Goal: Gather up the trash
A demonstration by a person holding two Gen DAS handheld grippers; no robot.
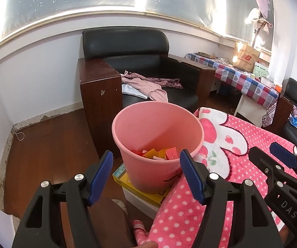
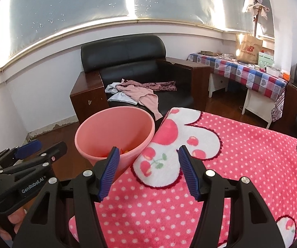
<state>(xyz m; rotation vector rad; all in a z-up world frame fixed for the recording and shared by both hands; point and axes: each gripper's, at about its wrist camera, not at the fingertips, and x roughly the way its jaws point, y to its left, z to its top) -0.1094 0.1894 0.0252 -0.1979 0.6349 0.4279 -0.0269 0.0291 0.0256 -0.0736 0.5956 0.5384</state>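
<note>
2 handheld grippers hang over the near edge of a pink polka-dot blanket [image 2: 241, 157], both with their blue pads spread apart and nothing between them. The left gripper [image 1: 146, 173] points at a pink plastic bucket [image 1: 156, 136] that stands just beside the blanket's edge, resting on a yellow box [image 1: 127, 180] stacked on a white box [image 1: 140, 201] on the wooden floor [image 1: 51, 142]. Inside the bucket lie several red, orange and yellow pieces of trash [image 1: 160, 154], heaped at the bottom. The right gripper [image 2: 148, 172] hovers above the blanket's white patch with its cherry print [image 2: 154, 161], its left pad in front of the bucket's rim. From the right wrist view, the left gripper shows at the lower left, held by a hand [image 2: 14, 220]. Behind the bucket stands a black leather armchair [image 1: 127, 47] with dark wooden arms, and pink and pale blue clothes [image 1: 146, 85] lie crumpled on its seat. Farther right, a table with a checked cloth [image 1: 247, 80] carries a brown paper shopping bag [image 1: 245, 57].
</note>
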